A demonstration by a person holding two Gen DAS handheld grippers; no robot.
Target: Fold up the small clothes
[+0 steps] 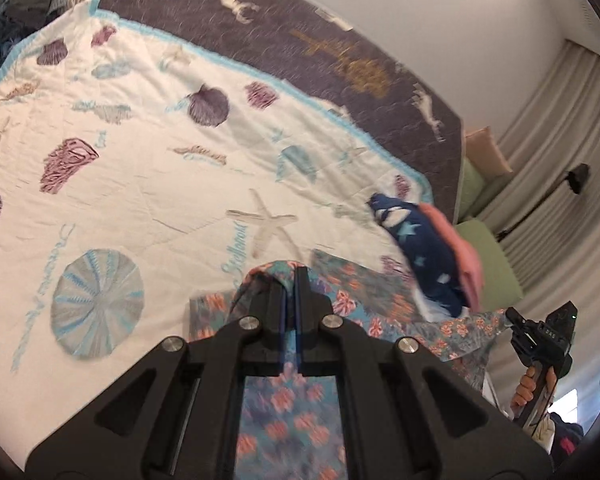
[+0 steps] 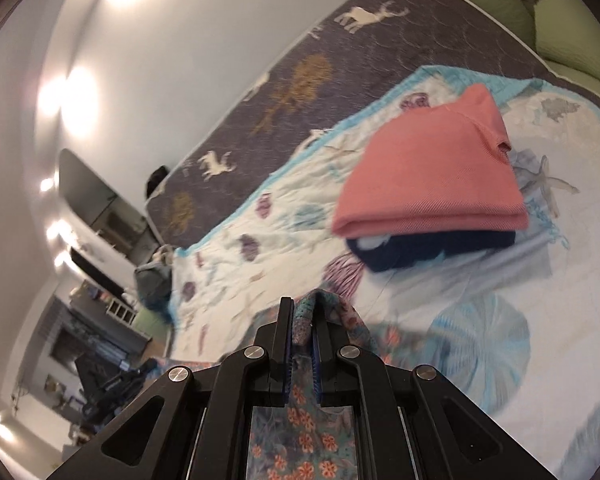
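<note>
A teal floral garment (image 1: pixel 364 292) with orange flowers is held up over the white seashell quilt (image 1: pixel 148 184). My left gripper (image 1: pixel 291 270) is shut on one edge of it, the cloth hanging below the fingers. My right gripper (image 2: pixel 303 304) is shut on another edge of the same floral garment (image 2: pixel 300 440); it also shows at the right in the left wrist view (image 1: pixel 512 314). A folded stack, a pink garment (image 2: pixel 432 172) on a navy star-print one (image 2: pixel 428 250), lies on the quilt (image 2: pixel 460 340) beyond my right gripper; the stack (image 1: pixel 432 252) shows right of my left gripper.
The quilt lies on a grey bedspread (image 1: pixel 340 40) with deer and tree prints. A dark heap of clothes (image 1: pixel 24 0) sits at the far corner. Green cushions (image 2: pixel 560 28) and curtains (image 1: pixel 560 140) border the bed. A white wall runs behind.
</note>
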